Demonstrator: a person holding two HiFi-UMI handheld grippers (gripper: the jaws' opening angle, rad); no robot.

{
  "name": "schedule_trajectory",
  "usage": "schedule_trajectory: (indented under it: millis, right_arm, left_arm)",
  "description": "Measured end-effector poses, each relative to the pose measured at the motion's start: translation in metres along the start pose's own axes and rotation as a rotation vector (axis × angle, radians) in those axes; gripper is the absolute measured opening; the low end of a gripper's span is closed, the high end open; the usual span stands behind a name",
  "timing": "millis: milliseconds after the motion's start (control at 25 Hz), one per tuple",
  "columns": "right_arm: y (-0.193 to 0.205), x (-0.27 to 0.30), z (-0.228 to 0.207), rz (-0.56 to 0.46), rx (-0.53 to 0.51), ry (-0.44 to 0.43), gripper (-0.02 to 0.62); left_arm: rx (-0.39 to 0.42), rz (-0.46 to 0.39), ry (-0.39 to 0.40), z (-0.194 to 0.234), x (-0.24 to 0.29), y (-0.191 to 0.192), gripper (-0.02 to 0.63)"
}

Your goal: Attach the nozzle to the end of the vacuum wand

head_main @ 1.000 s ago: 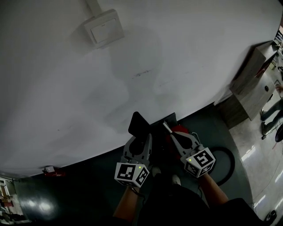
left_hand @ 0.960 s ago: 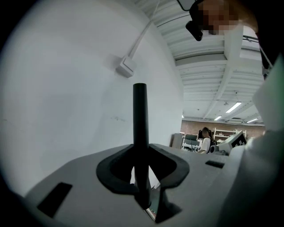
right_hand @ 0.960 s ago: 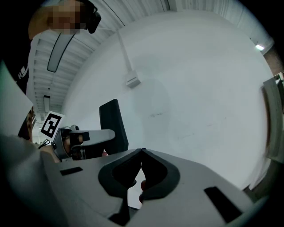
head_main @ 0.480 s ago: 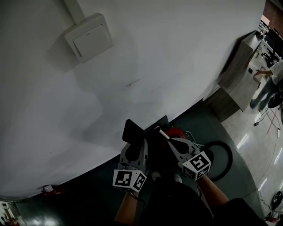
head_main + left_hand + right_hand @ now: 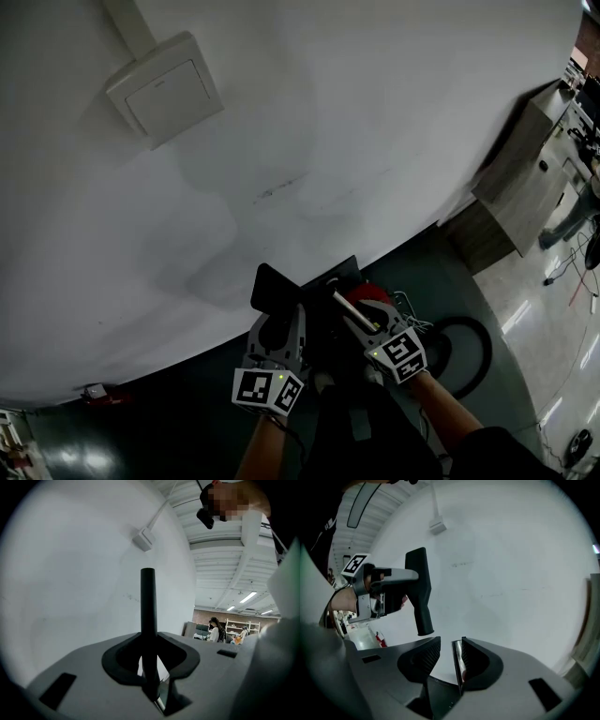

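— Head view first. What's w/ the L claw?
— Clamped on the black nozzle, close to the white wall. The R claw is just beside it, w/ a thin silvery wand lying along it, over the red vacuum body.
— Anything else down there?
— A black hose is looped on the dark floor off to the right. There's a switch box up on the wall and a cabinet at the far right.
— L claw view?
— Nozzle seen edge-on, a thin upright bar pinched betw. both jaws. A person stands far back in the room.
— And the R claw view?
— Jaws have just been opening. They stand apart now, w/ wall showing thru the gap. A shiny strip lies against one jaw's inner face; can't tell if that's the wand. The nozzle hangs ahead & to the left, wide end up, round end down. The L claw grips its upper part, marker cube behind, and the nozzle is clear of the R jaws.
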State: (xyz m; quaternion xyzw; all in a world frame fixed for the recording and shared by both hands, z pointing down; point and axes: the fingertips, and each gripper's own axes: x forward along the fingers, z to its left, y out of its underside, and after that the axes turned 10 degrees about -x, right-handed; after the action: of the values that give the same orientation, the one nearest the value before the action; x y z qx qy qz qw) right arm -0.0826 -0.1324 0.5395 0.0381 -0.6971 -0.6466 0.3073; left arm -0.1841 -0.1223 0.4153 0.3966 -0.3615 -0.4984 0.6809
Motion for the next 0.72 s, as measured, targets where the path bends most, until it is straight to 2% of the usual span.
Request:
schedule_trajectory:
  millis: [240, 440, 720]
  right_arm:
    - [0.033, 0.035, -0.004, 0.082, -0.044, -0.07, 0.164]
    - [0.038, 0.046, -0.007, 0.087, -0.043, -0.062, 0.164]
    - [0.062, 0.069, -0.009, 0.149, -0.078, -0.072, 0.172]
  left_arm:
    - [-0.009, -0.01, -0.038, 0.003, 0.009, 0.009, 0.091]
    - [-0.009, -0.009, -0.056, 0.009, 0.011, 0.013, 0.091]
    - [-0.024, -0.032, -0.055, 0.018, 0.022, 0.013, 0.091]
